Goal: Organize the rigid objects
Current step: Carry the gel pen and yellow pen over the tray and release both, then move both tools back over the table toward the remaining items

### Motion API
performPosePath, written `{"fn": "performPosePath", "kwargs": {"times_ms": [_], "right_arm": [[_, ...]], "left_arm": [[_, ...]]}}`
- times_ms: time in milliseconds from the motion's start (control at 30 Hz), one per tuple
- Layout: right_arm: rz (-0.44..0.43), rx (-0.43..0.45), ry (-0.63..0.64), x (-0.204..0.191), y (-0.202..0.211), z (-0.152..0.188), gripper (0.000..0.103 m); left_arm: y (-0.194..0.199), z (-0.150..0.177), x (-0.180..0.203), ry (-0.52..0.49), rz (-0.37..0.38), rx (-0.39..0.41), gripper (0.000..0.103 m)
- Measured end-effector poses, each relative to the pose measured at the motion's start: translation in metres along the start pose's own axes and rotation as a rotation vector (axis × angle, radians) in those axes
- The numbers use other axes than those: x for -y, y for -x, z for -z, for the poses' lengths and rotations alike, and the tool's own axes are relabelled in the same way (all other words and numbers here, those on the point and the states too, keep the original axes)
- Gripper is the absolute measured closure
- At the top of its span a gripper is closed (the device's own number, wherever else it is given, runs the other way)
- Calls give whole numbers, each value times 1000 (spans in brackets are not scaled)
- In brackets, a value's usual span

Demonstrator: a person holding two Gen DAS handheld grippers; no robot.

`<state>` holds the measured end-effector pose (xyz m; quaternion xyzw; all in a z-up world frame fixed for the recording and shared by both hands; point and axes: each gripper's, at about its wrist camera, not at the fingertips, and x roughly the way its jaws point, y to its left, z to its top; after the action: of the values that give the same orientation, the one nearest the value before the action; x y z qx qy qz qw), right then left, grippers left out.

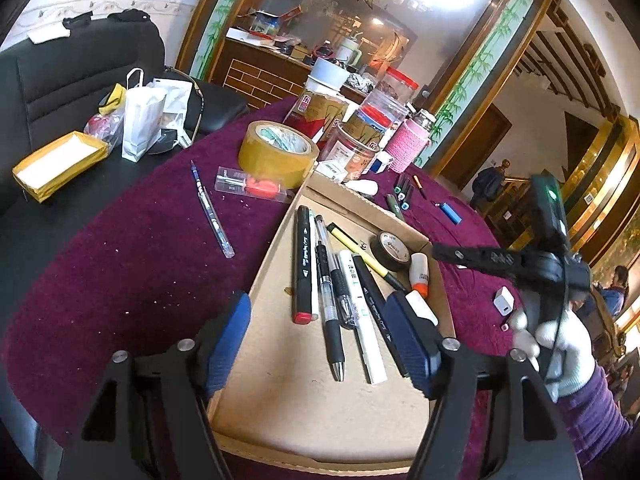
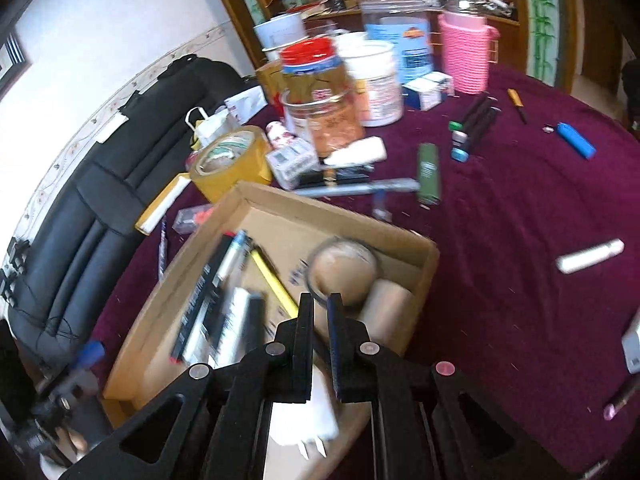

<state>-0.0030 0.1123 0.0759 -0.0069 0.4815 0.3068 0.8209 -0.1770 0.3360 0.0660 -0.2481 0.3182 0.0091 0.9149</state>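
An open cardboard tray (image 1: 280,380) (image 2: 280,224) lies on the purple cloth. It holds a red-capped black marker (image 1: 302,264), a black gel pen (image 1: 330,320), a yellow pen (image 1: 360,252), a small black tape roll (image 1: 390,246) and a white plug (image 2: 300,416). My left gripper (image 1: 318,304) hangs open low over the tray, the pens lying between its blue pads untouched. My right gripper (image 2: 320,300) (image 1: 436,250) is shut above the tray's far right corner, with nothing seen between its fingers. A white-gloved hand (image 1: 560,344) holds it.
Loose on the cloth lie a clear blue pen (image 1: 210,210), a blue lighter (image 2: 576,140), a green stick (image 2: 428,174), dark markers (image 2: 472,124), a white tube (image 2: 590,256) and a white charger (image 1: 503,300). Brown packing tape (image 1: 276,152) and jars (image 2: 320,92) crowd behind the tray.
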Motion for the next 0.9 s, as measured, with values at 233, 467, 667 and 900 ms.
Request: {"fn": "performPosePath", "kwargs": {"times_ms": [233, 467, 667, 900], "right_arm": [[44, 88, -64, 49, 49, 46, 49], [105, 163, -217, 122, 104, 99, 47], [140, 213, -358, 191, 141, 142, 47], [170, 287, -450, 246, 178, 167, 47]], "left_arm": [[3, 2, 20, -35, -4, -2, 29], [-8, 7, 61, -99, 21, -49, 29], [-19, 23, 117, -198, 54, -97, 29], [-42, 46, 176, -285, 92, -184, 29]]}}
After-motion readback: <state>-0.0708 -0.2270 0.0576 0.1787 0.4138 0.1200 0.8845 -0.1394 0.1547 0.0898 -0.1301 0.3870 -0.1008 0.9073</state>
